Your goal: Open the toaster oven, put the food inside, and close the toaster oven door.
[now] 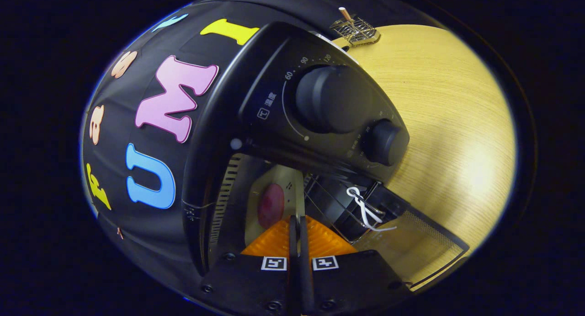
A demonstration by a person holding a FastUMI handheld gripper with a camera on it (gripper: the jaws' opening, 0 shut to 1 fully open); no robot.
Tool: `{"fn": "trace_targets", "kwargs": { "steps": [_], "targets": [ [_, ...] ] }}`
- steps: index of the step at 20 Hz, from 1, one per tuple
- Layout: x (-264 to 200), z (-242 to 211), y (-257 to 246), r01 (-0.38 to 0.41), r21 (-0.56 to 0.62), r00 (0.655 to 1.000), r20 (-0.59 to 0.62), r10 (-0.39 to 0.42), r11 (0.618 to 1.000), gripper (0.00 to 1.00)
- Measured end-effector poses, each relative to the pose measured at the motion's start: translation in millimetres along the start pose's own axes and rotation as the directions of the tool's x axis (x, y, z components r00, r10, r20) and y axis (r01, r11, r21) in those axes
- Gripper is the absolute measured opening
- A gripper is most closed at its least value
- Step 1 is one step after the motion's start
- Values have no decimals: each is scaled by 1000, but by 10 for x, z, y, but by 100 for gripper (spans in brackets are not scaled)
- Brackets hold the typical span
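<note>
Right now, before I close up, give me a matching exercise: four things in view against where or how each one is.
1. oven door
2. reddish food
3. wire rack
4. tool

A. on the wooden table, beyond the oven
B. fingers shut together at the oven's mouth
C. swung open
D. inside the oven, just beyond the fingers

Pairs: 1-C, 2-D, 3-A, 4-B

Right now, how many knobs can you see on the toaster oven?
2. A big knob sits on the toaster oven control panel, a smaller knob right beside it, both beyond the shut gripper. Others may be hidden.
</note>
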State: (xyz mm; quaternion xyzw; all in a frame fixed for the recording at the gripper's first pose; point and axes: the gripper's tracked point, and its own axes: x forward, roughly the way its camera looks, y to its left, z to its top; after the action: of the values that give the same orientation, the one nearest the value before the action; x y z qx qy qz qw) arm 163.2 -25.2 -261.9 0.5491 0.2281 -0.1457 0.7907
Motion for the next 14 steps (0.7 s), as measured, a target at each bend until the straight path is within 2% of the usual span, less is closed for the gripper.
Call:
{"fn": "trace_targets", "kwargs": {
  "steps": [4, 5, 7, 8, 11, 14],
  "targets": [
    [-92, -31, 39, -23, -25, 1000, 8, 23, 999, 14],
    [-128, -38, 74, -31, -29, 999, 6, 31, 999, 26],
    [-195, -74, 138, -50, -39, 999, 2, 50, 998, 59],
    [-239, -98, 146, -52, -48, 999, 0, 53, 997, 63],
    [-389, -196, 178, -57, -78, 998, -20, 55, 995, 98],
    [-578, -320, 180, -58, -115, 997, -54, 52, 992, 98]
  ]
}}
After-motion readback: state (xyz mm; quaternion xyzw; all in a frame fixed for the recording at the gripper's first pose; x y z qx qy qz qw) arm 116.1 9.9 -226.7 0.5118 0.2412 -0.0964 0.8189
